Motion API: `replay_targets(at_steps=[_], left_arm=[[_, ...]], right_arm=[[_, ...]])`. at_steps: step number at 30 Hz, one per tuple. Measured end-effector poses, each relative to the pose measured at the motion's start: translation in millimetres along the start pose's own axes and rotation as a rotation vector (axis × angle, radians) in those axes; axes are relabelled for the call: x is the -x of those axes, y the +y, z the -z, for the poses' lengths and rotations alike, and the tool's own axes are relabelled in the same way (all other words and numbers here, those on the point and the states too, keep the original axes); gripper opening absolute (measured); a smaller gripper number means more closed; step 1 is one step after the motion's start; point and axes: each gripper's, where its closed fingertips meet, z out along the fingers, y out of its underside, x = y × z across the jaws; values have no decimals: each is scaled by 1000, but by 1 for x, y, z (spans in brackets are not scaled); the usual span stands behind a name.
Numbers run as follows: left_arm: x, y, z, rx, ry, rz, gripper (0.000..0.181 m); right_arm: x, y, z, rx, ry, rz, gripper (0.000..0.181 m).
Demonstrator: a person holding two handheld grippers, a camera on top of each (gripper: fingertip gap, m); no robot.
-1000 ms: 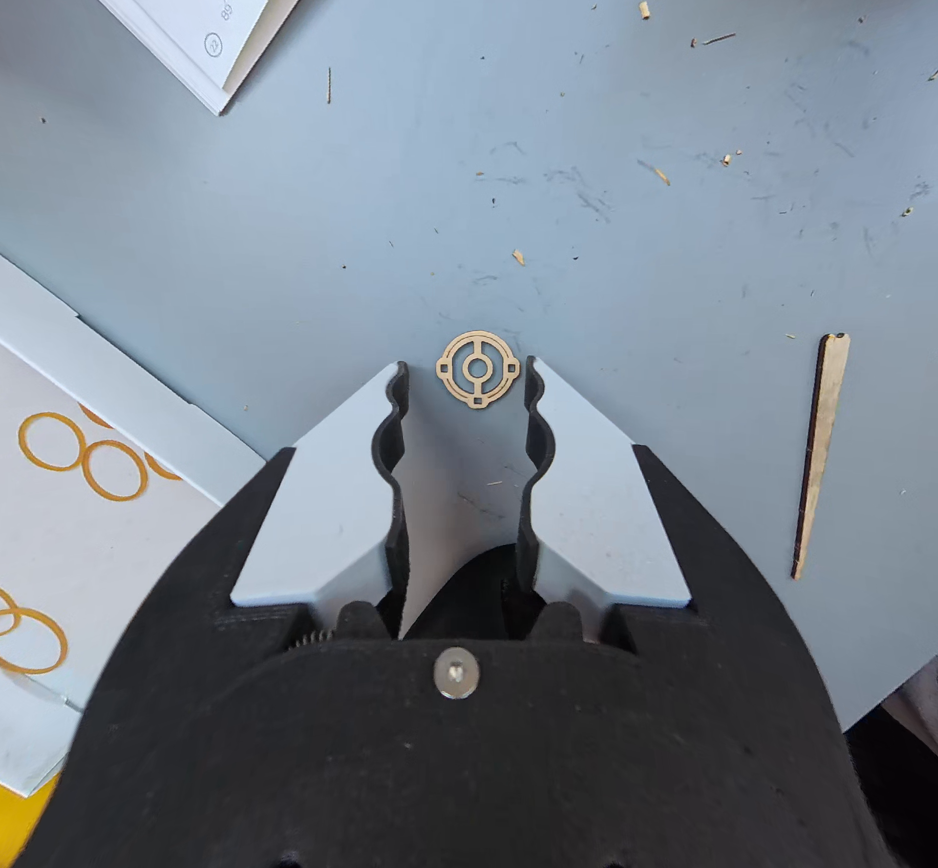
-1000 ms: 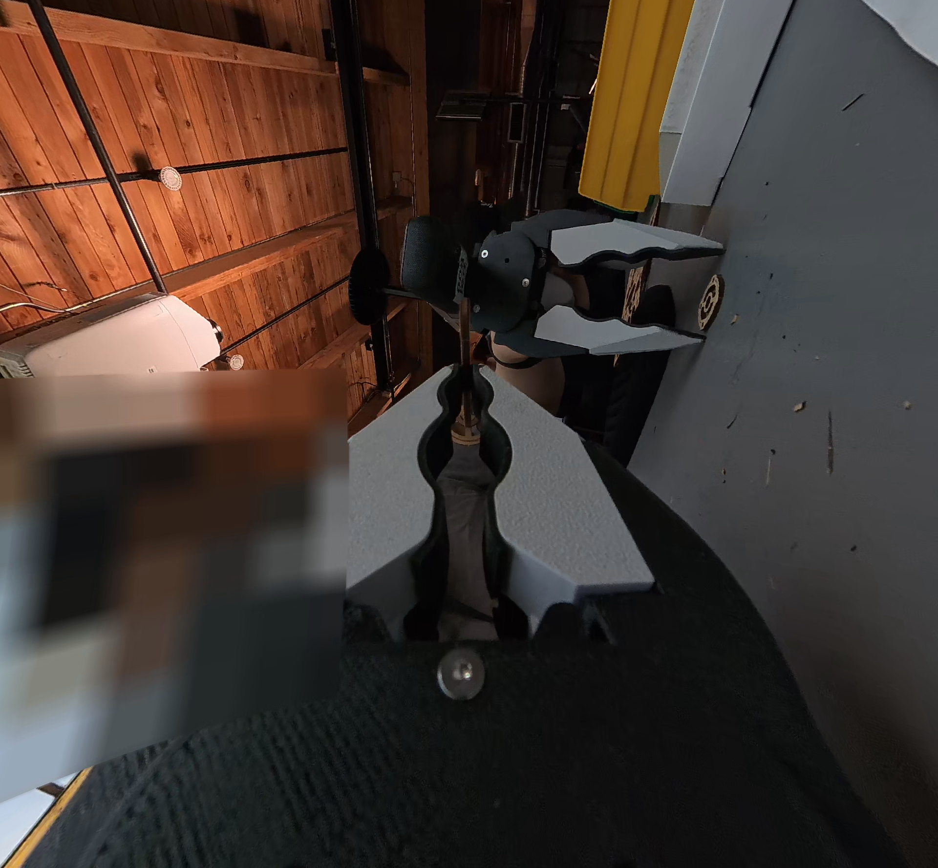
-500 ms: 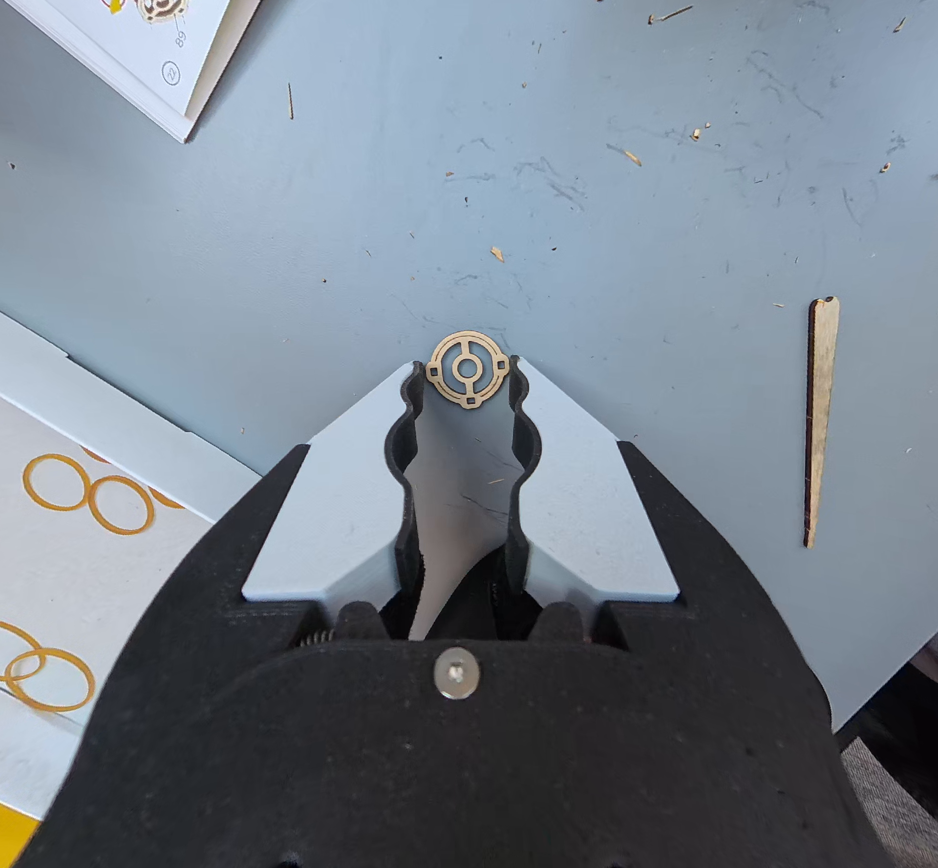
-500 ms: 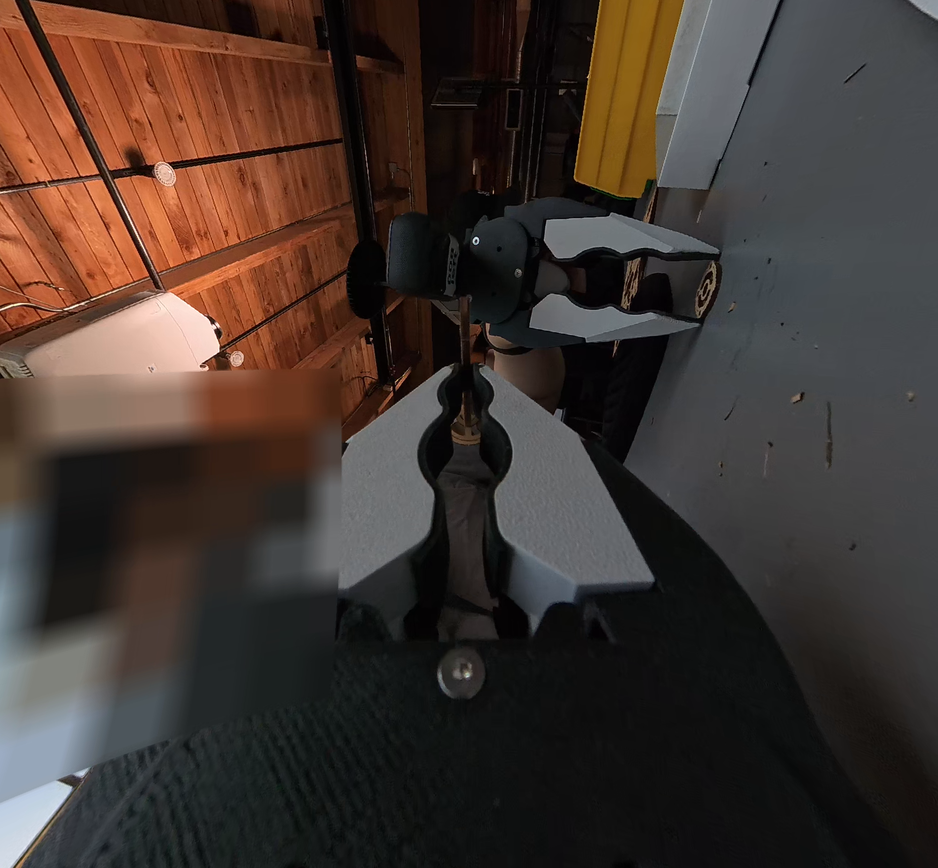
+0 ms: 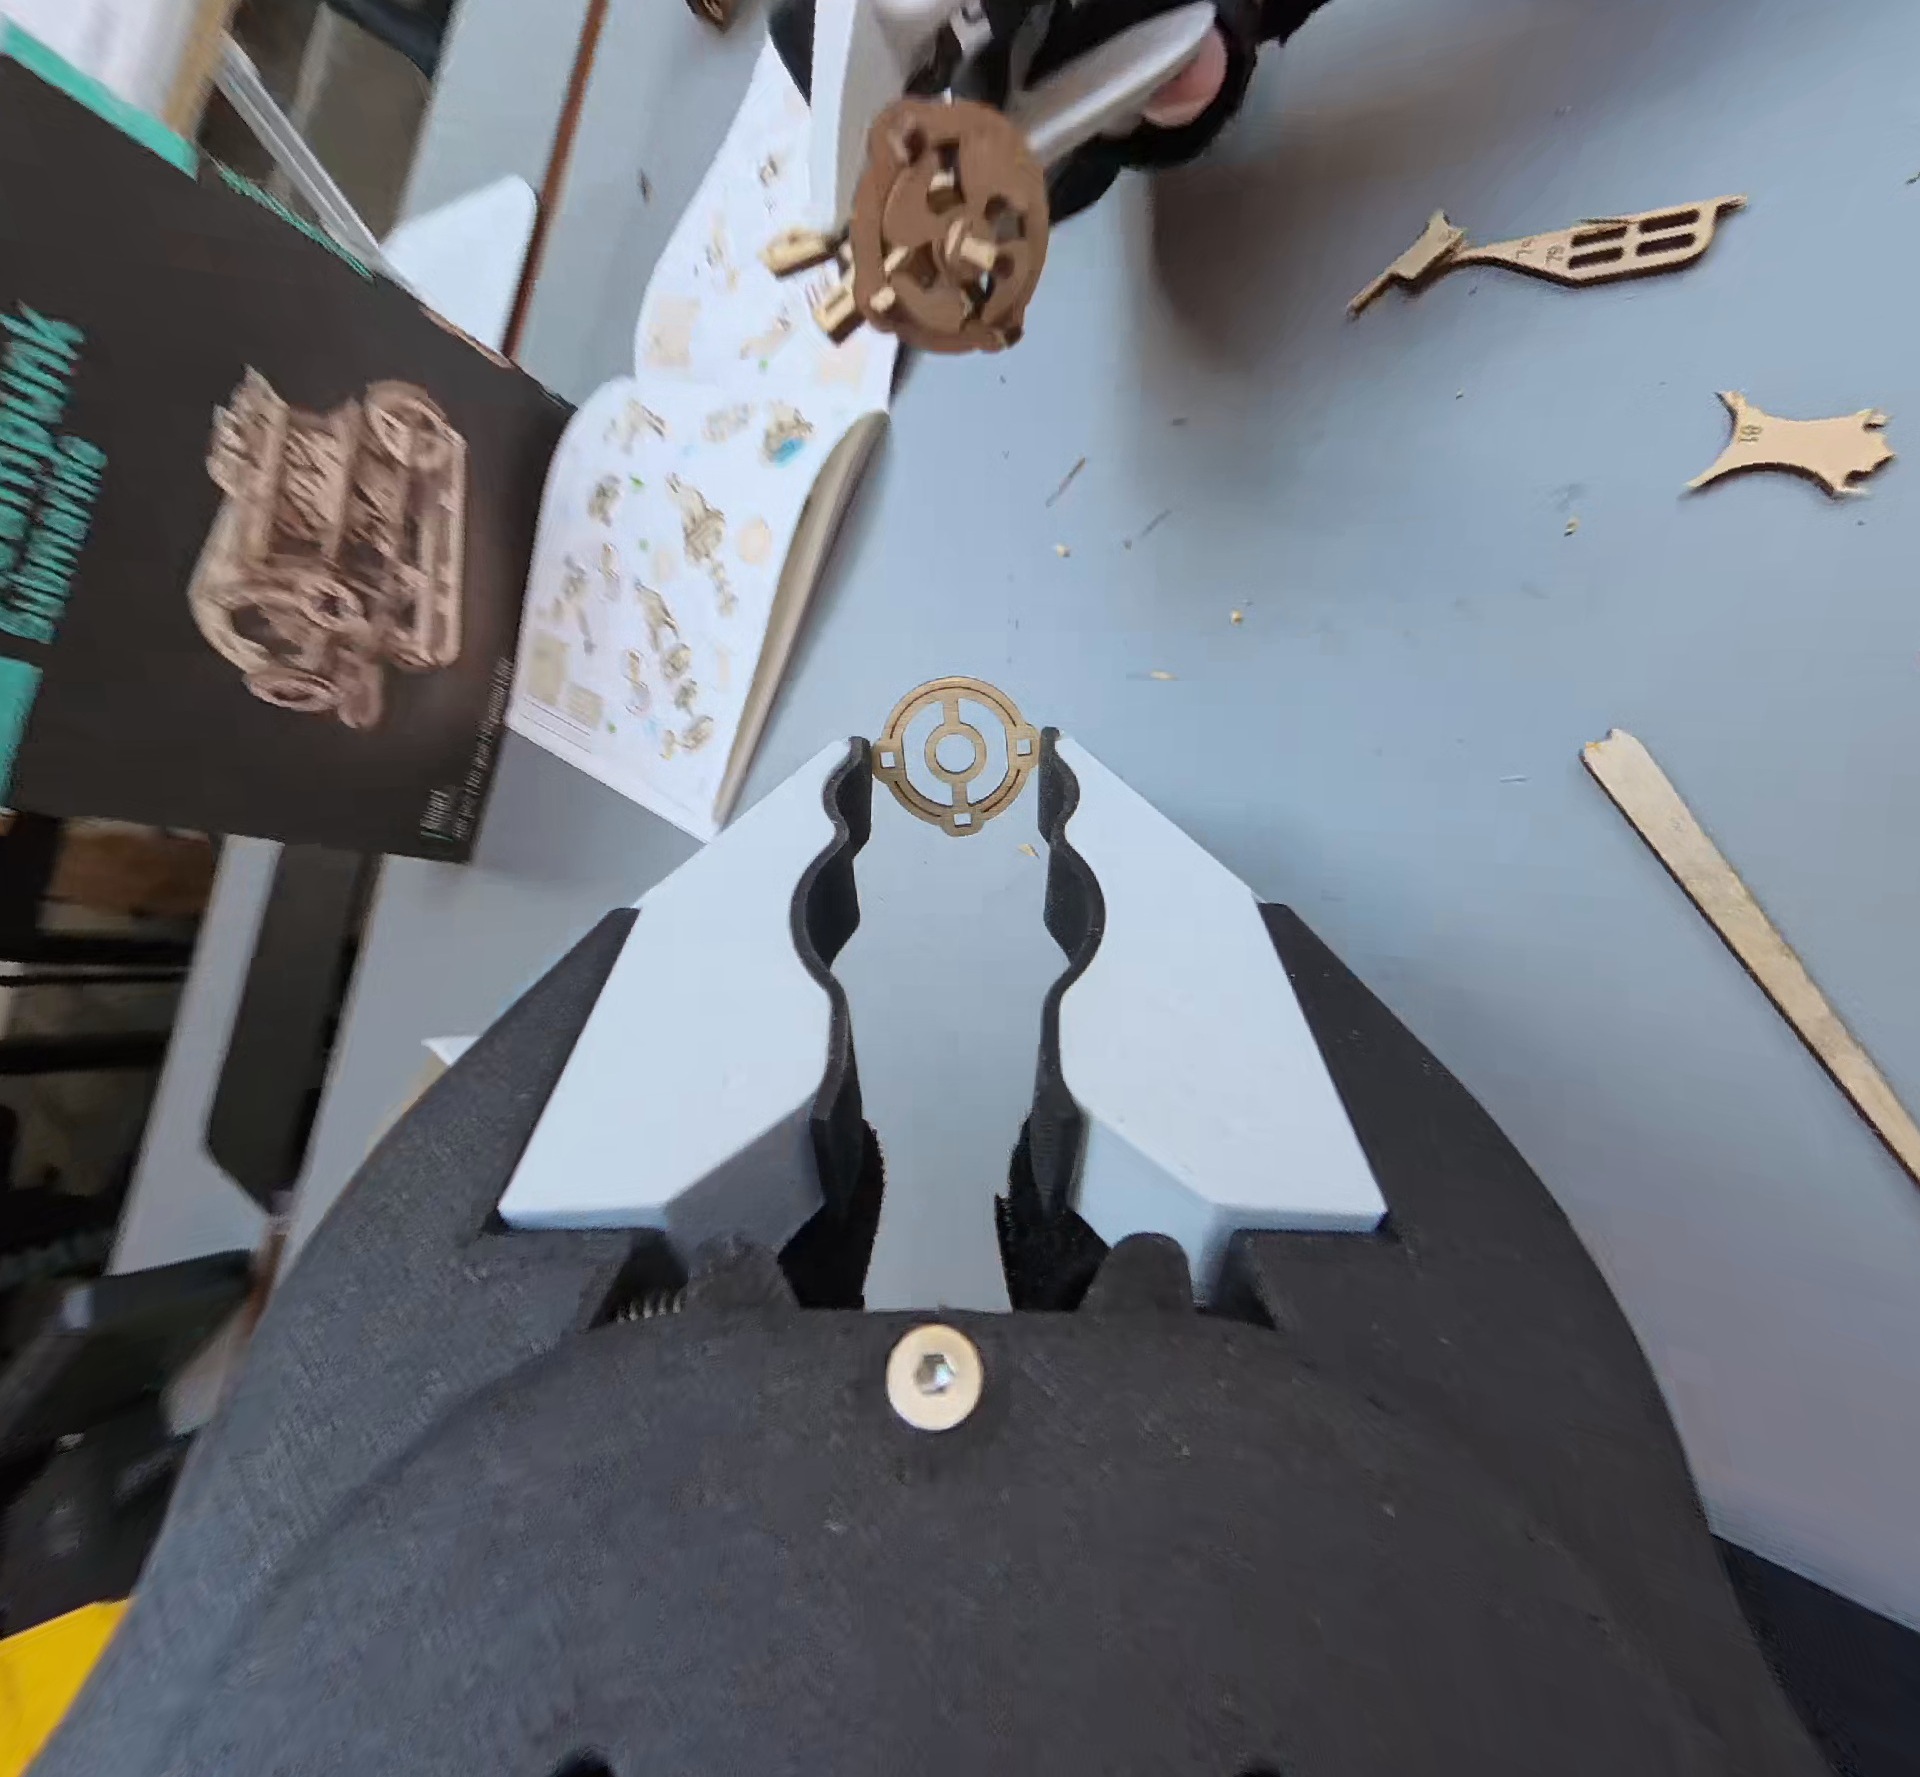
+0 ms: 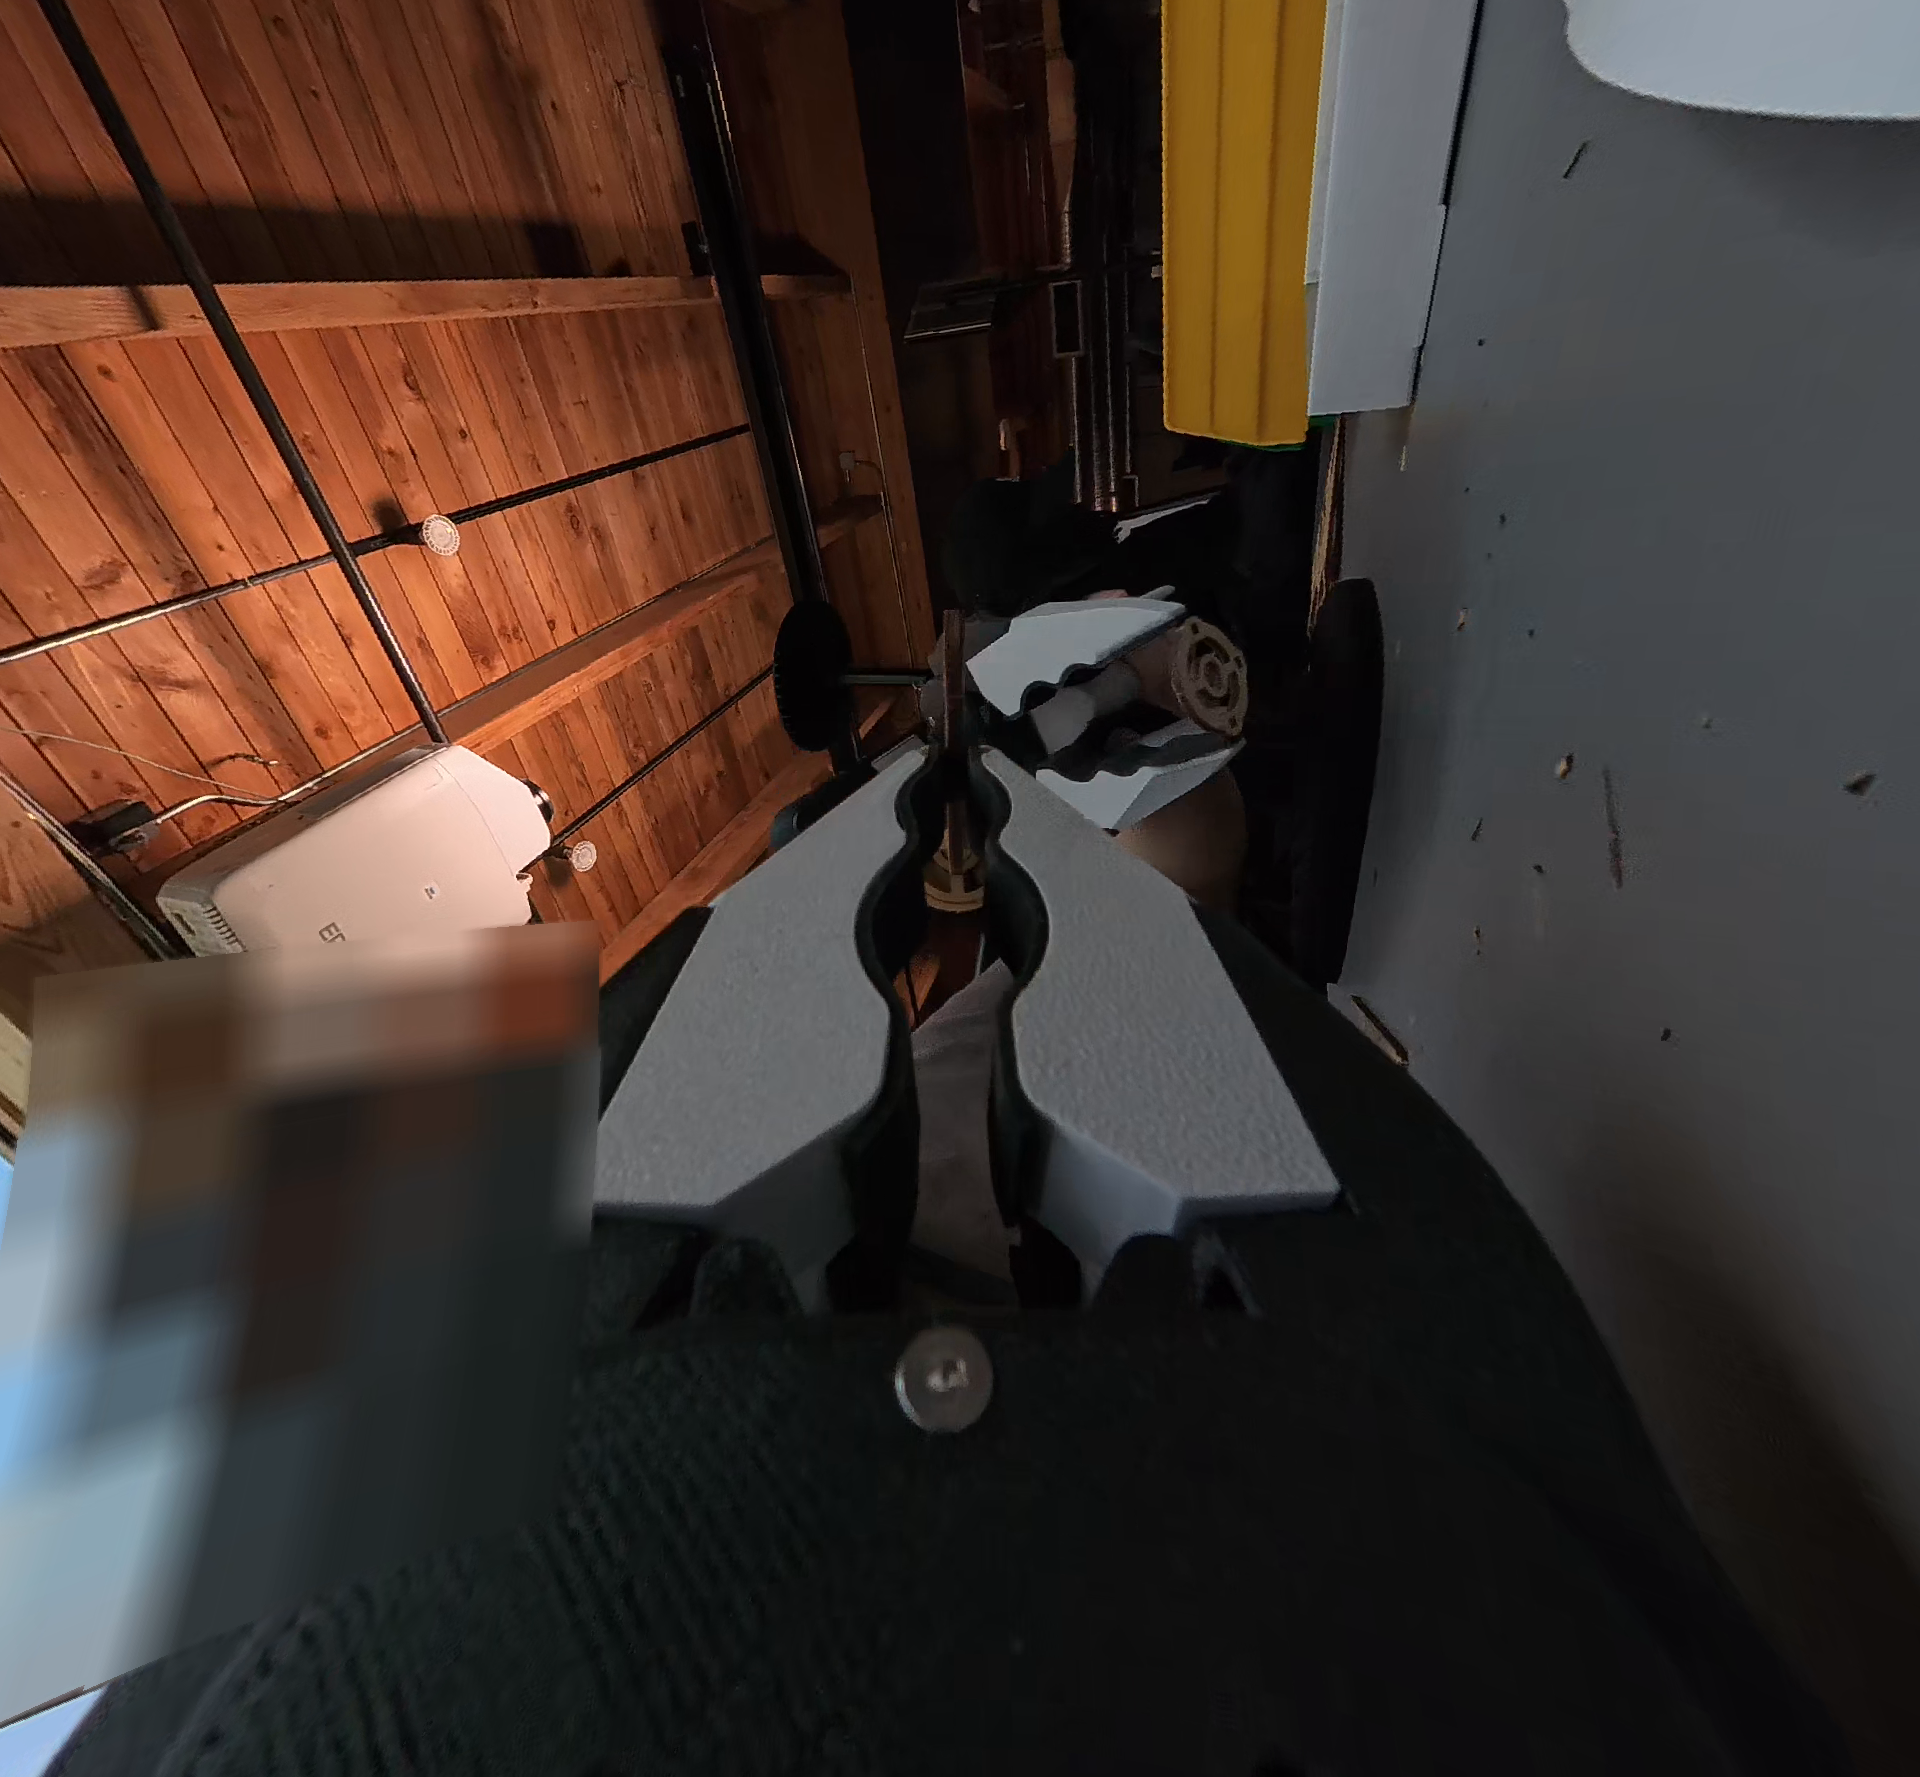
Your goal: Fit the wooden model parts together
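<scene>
Up off the tabletop (image 5: 1403, 792) comes the ring piece (image 5: 954, 756), pinched by its outer rim between the tips of the left gripper (image 5: 952, 759) and now carried clear of the surface it lay on half a second ago. It looks thin, light and brittle, so an edge grip with mild pressure seems right; squeeze harder and those slender spokes could snap. Ahead, the right gripper (image 6: 954, 771) is clamped on the round wooden sub-assembly (image 5: 948, 229), held in the air over the instruction booklet (image 5: 686, 584) toward the far left edge. Between them is open air; offcuts (image 5: 1787, 458) and a wooden strip (image 5: 1756, 948) lie near the right edge, well apart.
</scene>
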Motion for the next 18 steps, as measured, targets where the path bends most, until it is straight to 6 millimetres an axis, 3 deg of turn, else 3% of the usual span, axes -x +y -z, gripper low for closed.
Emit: replay_targets(at_steps=[1,5,12,18], left_arm=[[4,-9,3,-32,-53,-63,31],[8,-37,14,-120,-152,-241,31],[12,-86,45,-312,-224,-429,31],[12,-98,57,-350,-261,-526,31]], right_arm=[[2,0,0,-6,-15,-17,0],[17,0,1,-23,-61,-34,0],[31,-4,2,-17,36,-86,0],[32,11,-13,-14,101,-129,1]])
